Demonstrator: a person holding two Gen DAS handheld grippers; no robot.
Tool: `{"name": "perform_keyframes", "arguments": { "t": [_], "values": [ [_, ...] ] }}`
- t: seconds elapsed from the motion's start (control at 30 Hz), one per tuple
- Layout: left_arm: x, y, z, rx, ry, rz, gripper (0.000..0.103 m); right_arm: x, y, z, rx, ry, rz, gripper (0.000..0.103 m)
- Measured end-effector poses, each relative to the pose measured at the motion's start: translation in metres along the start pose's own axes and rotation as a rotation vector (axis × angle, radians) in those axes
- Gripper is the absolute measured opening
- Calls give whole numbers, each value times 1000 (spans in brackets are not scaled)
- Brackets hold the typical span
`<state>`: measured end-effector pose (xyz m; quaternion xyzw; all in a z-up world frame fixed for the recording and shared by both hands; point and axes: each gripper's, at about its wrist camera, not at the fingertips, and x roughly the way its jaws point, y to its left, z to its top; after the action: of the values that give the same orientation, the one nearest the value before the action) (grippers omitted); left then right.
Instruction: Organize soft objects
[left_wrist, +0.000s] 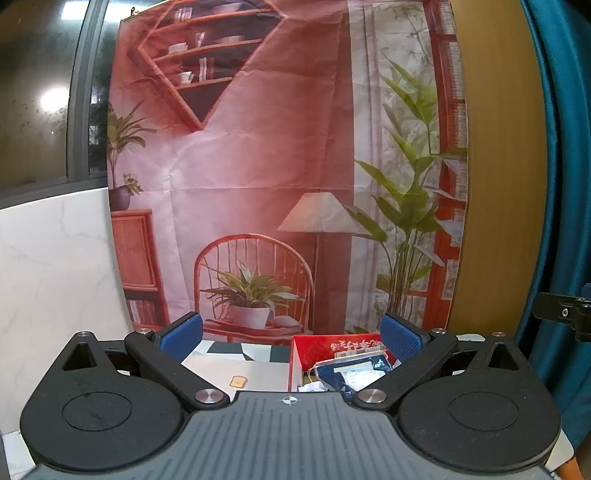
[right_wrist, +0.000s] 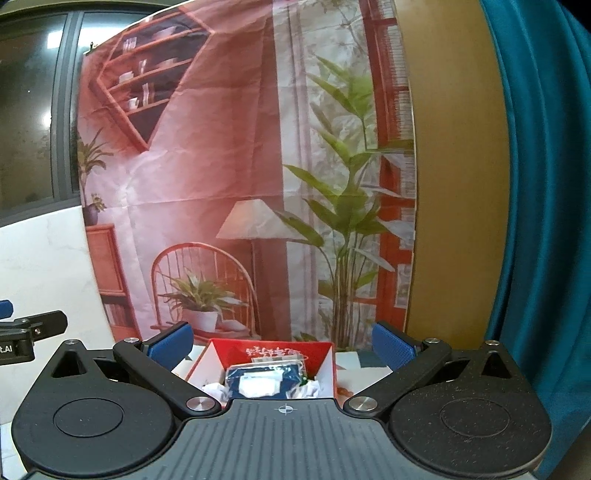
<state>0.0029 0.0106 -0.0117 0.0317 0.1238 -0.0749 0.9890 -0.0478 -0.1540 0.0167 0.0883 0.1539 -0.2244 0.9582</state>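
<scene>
**A:** Going left to right in the left wrist view: dark window (left_wrist: 37, 110) at the far left, white marble-look wall (left_wrist: 55, 277) under it, then that big printed backdrop (left_wrist: 277, 166) of a room with shelves, a chair and potted plants. Blue curtain (left_wrist: 561, 184) on the far right. What are the grippers doing?

**B:** The left gripper (left_wrist: 291, 338) has its jaws spread wide with nothing between the blue pads (left_wrist: 183, 334). It sits above the surface (left_wrist: 258, 373), which is pale with some dark and white blocks near the back. There's a small tan toast-shaped thing (left_wrist: 238, 381) lying on it, left of the box.

**A:** And the soft stuff?

**B:** It's in the red box (left_wrist: 332, 349) with white inner walls, right of centre between the left jaws. A dark blue packet (left_wrist: 351, 373) with a white label lies on top, with crumpled white bits beside it.

**A:** Right wrist view?

**B:** Same deal. The right gripper (right_wrist: 282, 341) has its jaws wide apart, holding nothing, and the red box (right_wrist: 325, 358) is dead centre between them, just past the tips. Blue packet (right_wrist: 262, 382) in the middle, white crumpled pieces either side. Part of the other gripper pokes in at the left edge (right_wrist: 33, 326).
</scene>
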Motion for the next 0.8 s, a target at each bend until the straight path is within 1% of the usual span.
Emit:
{"name": "perform_keyframes", "arguments": {
  "t": [0.8],
  "values": [
    [-4, -1, -1, -4, -4, 5, 103, -3, -5, -5, -5, 2, -62, 103]
  ]
}}
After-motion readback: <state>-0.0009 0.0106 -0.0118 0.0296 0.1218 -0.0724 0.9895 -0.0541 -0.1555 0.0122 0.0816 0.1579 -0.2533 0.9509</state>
